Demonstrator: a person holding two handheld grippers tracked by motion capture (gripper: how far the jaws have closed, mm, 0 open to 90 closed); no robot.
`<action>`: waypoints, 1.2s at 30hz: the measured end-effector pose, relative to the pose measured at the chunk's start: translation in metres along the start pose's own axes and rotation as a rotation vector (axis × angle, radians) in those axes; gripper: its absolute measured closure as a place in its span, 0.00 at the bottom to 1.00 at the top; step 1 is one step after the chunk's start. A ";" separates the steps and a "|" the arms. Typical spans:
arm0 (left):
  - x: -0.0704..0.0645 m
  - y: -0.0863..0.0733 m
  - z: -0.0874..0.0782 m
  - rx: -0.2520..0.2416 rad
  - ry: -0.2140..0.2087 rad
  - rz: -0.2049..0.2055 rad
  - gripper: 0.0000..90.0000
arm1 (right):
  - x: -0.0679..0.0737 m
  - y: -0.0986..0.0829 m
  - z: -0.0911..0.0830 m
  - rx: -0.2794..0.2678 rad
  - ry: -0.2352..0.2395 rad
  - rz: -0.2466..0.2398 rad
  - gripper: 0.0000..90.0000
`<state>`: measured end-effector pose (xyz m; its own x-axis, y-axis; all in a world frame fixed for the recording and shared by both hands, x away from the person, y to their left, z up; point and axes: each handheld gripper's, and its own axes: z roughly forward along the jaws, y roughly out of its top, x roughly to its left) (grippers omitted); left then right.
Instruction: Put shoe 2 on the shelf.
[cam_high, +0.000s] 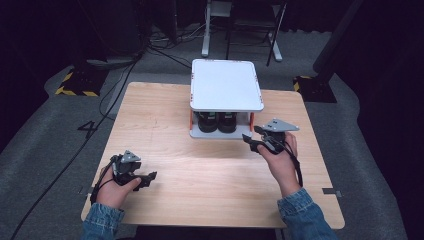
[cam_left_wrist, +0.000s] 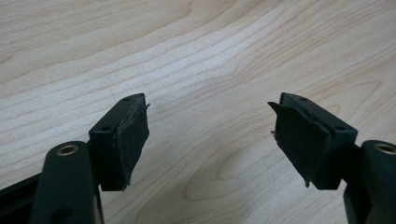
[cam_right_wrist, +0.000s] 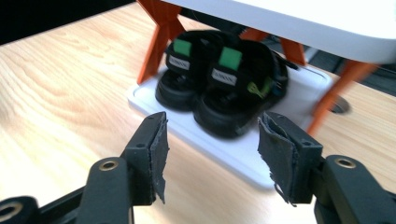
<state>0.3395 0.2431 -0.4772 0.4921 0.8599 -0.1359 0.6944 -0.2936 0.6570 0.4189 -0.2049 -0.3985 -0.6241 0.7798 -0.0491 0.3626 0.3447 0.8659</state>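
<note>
Ahead of right gripper (cam_high: 255, 136): white two-tier rack (cam_high: 226, 85), flat rounded-corner top panel on orange struts (cam_right_wrist: 158, 39) over a white base tray (cam_right_wrist: 243, 154).
Rack contents: pair of black sandals (cam_right_wrist: 219, 88) on the base tray under the top panel, chunky ribbed soles, green patches and small white labels on the straps; print too blurred to read.
Right gripper state: jaws spread wide, nothing between them; worn black pads (cam_right_wrist: 158, 154) with frayed, peeling edges. The sandals sit just beyond the tips, apart from them.
Left gripper (cam_high: 142, 179): jaws spread, empty, hovering over bare surface, well apart from the rack; pads (cam_left_wrist: 133, 140) torn at the edges.
Surface (cam_high: 165, 130): pale wood, smooth, pronounced wavy grain.
Hands: each holds one gripper; blue denim sleeves (cam_high: 305, 215) at the wrists.
Top plates: grey three-cornered plate (cam_high: 281, 124) on the right gripper.
</note>
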 end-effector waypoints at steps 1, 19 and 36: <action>0.001 0.000 -0.001 0.000 0.004 -0.001 0.29 | -0.001 0.000 -0.005 0.012 -0.001 0.007 0.48; 0.015 0.007 -0.011 -0.034 0.035 -0.014 0.29 | -0.049 -0.047 -0.072 0.066 -0.064 0.091 0.21; 0.030 0.009 -0.003 -0.028 0.100 0.016 0.27 | -0.102 -0.125 -0.085 0.191 -0.135 0.196 0.18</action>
<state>0.3595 0.2677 -0.4730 0.4472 0.8930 -0.0513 0.6712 -0.2971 0.6791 0.3779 -0.3724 -0.4596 -0.4363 0.8992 0.0324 0.5982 0.2629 0.7570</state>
